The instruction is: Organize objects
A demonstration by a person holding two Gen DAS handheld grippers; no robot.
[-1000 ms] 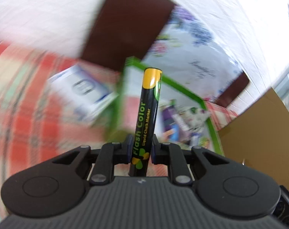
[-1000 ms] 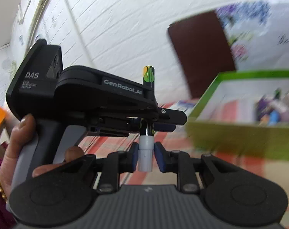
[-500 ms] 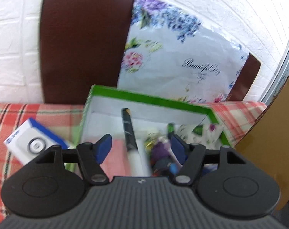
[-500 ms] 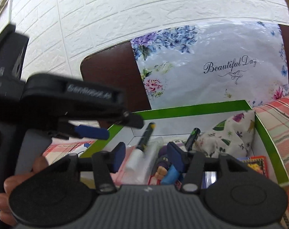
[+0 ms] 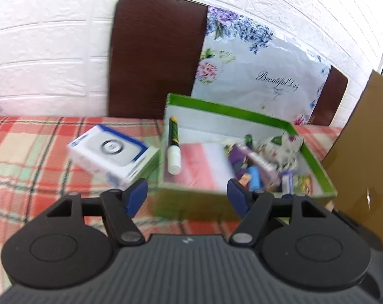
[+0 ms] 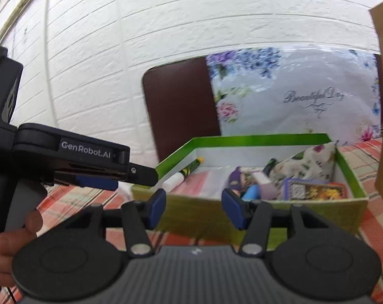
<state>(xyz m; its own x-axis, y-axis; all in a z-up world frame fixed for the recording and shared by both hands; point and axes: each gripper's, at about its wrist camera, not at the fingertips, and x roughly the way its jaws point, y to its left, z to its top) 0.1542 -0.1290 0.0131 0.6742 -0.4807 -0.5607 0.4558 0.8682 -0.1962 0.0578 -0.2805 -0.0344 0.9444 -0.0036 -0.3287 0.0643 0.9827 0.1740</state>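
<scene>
Black white-capped marker (image 5: 173, 147) inside green box (image 5: 242, 112)

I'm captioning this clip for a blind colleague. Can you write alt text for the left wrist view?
The open, empty left gripper hangs in front of a green box on a red plaid cloth, with a chalk marker lying at the box's left wall beside assorted small items. A white and blue carton sits just left of the box.
</scene>
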